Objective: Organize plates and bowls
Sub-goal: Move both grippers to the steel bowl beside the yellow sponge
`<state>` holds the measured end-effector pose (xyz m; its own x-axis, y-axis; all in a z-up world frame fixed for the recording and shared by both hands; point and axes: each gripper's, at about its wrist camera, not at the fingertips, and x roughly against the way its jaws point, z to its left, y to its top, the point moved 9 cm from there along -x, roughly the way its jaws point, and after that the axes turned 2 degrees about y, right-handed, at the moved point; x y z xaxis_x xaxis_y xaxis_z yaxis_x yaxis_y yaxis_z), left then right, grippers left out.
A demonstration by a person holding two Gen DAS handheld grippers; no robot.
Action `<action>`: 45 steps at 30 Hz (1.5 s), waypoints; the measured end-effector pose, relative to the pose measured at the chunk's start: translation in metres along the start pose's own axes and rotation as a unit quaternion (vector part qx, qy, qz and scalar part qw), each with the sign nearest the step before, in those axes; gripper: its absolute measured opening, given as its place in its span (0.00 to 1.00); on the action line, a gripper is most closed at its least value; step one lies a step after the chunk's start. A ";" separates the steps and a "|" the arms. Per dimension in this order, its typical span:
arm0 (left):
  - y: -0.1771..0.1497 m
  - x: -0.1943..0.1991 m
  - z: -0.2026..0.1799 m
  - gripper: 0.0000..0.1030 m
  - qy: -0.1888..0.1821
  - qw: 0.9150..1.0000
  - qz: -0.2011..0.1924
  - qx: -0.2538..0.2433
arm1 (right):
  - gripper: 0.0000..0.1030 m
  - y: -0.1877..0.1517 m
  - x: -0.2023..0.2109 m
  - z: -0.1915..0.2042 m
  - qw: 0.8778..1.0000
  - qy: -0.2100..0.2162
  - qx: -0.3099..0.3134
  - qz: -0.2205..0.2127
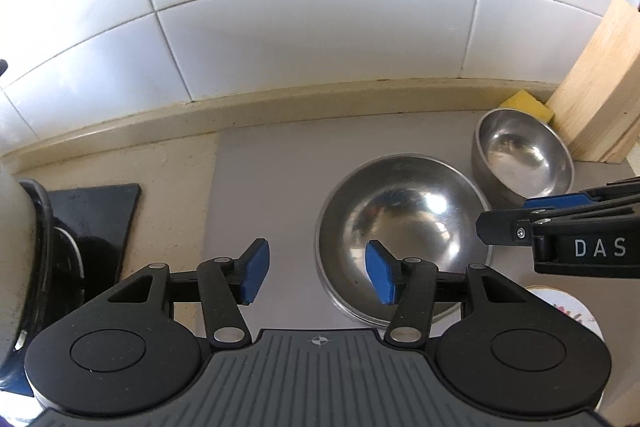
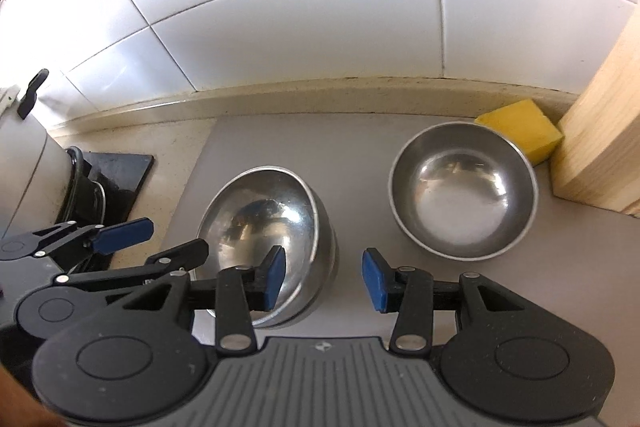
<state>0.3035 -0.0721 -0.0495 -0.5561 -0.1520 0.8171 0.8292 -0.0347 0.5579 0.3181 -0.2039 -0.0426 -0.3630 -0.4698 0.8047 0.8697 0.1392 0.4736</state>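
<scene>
Now the near steel bowl [image 2: 264, 223] sits on the grey mat [image 2: 352, 147], the second steel bowl [image 2: 464, 191] beside it, nearer the yellow sponge [image 2: 520, 131]. Above it, the left gripper [image 1: 316, 273] and right gripper [image 2: 324, 277] both hang parted, empty.

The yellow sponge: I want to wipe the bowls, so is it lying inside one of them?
No, the yellow sponge lies on the counter behind the steel bowl, against the wooden block.

bowls [image 2: 464, 191] silver | sponge [image 2: 520, 131] yellow | mat [image 1: 280, 163] grey | tiles [image 1: 300, 27] white
</scene>
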 end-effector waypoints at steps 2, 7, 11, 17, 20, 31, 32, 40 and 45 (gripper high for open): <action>0.000 0.002 -0.004 0.53 -0.001 1.000 0.000 -0.005 | 0.15 -0.002 0.005 -0.004 1.000 -0.002 -0.003 -0.003; 0.003 0.008 -0.013 0.60 -0.005 1.000 -0.001 -0.005 | 0.16 -0.005 0.016 -0.013 1.000 -0.009 -0.011 -0.009; 0.011 0.015 -0.023 0.65 -0.010 1.000 -0.013 -0.013 | 0.21 -0.007 0.030 -0.027 1.000 -0.016 -0.019 -0.018; 0.028 0.024 -0.043 0.71 -0.020 0.999 -0.028 -0.028 | 0.21 -0.008 0.049 -0.052 0.998 -0.025 -0.040 -0.034; 0.035 0.026 -0.055 0.75 -0.024 0.998 -0.032 -0.039 | 0.22 -0.009 0.059 -0.061 0.997 -0.030 -0.048 -0.043; 0.064 0.028 -0.083 0.80 -0.036 0.996 -0.046 -0.061 | 0.29 -0.002 0.087 -0.097 0.993 -0.053 -0.079 -0.070; 0.068 0.026 -0.086 0.80 -0.034 0.996 -0.047 -0.065 | 0.30 0.000 0.088 -0.100 0.992 -0.056 -0.081 -0.072; 0.089 0.000 -0.106 0.81 -0.029 0.995 -0.036 -0.089 | 0.31 0.013 0.085 -0.119 0.989 -0.065 -0.109 -0.076; 0.096 -0.014 -0.112 0.81 -0.039 0.995 -0.027 -0.089 | 0.31 0.024 0.076 -0.125 0.987 -0.067 -0.123 -0.077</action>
<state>0.3973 -0.1835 -0.0240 -0.5975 -0.0692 0.7989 0.7907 -0.2165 0.5726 0.3527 -0.3451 -0.0149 -0.5235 -0.3464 0.7784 0.8499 -0.1481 0.5057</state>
